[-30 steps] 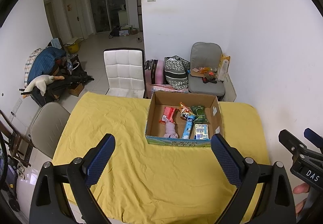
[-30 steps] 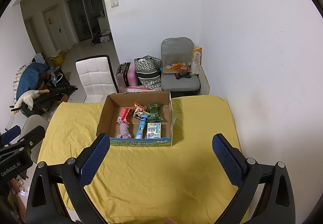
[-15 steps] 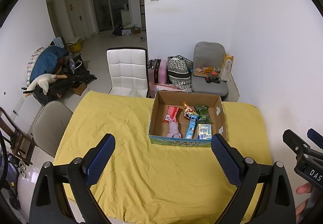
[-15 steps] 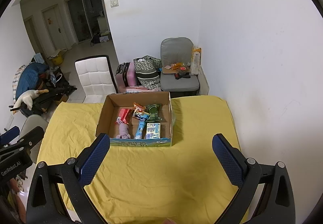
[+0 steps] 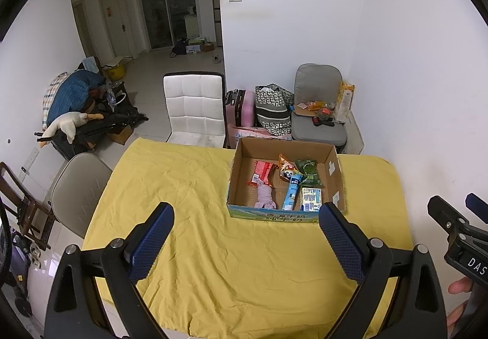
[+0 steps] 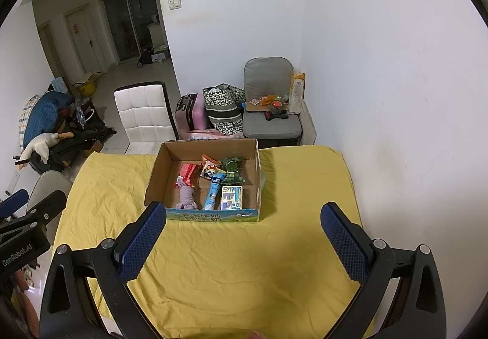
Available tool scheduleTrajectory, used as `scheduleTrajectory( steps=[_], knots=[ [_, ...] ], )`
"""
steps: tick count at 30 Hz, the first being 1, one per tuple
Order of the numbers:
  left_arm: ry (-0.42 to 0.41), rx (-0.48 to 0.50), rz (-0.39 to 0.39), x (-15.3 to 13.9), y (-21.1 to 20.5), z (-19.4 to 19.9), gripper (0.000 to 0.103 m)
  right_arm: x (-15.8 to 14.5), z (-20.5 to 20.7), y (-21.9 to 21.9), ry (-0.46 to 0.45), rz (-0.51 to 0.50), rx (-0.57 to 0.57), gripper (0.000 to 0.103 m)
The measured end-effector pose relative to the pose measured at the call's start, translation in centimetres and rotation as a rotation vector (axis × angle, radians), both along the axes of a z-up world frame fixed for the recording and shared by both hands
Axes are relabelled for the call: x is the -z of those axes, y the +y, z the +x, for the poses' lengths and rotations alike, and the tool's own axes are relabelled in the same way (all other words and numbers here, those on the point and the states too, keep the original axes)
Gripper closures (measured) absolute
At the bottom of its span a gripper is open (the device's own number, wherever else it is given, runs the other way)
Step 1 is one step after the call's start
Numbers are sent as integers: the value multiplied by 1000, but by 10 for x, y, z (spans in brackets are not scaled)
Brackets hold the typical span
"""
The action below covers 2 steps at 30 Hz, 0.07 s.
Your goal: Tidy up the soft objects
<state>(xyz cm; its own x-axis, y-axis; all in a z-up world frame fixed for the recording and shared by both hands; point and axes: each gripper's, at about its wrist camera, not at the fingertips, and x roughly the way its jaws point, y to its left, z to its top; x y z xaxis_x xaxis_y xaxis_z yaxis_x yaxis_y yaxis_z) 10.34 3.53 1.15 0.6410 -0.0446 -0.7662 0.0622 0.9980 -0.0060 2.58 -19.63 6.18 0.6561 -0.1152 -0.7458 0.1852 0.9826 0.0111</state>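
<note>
Soft objects, left wrist view: pink cloth bundle (image 5: 264, 195), blue tube (image 5: 292, 191), red packet (image 5: 261, 172), green packet (image 5: 308, 171) and printed carton (image 5: 311, 199) lie in the cardboard box (image 5: 241, 174) toward the bench's (image 5: 183, 186) far edge, ahead and right of the empty, wide-open left tongs (image 5: 245, 243), the tube's long axis running near-to-far. Right wrist view: the box (image 6: 160, 177) sits ahead and left of the right tongs (image 6: 242, 243), likewise spread and empty; judged, neither hand is clearly nearer.

Left gripper (image 5: 245, 236) and right gripper (image 6: 242, 233) both hang level, jaws spread wide, holding nothing.
</note>
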Motion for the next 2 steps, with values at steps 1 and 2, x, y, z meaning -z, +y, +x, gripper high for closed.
scheduleTrajectory(
  steps=[1,2],
  knots=[
    [-1,-1,2,0,0,0,6,-1,0,1,1,-1,-1,0],
    [-2,0,3,1,1,-1,6,-1,0,1,1,-1,-1,0]
  ],
)
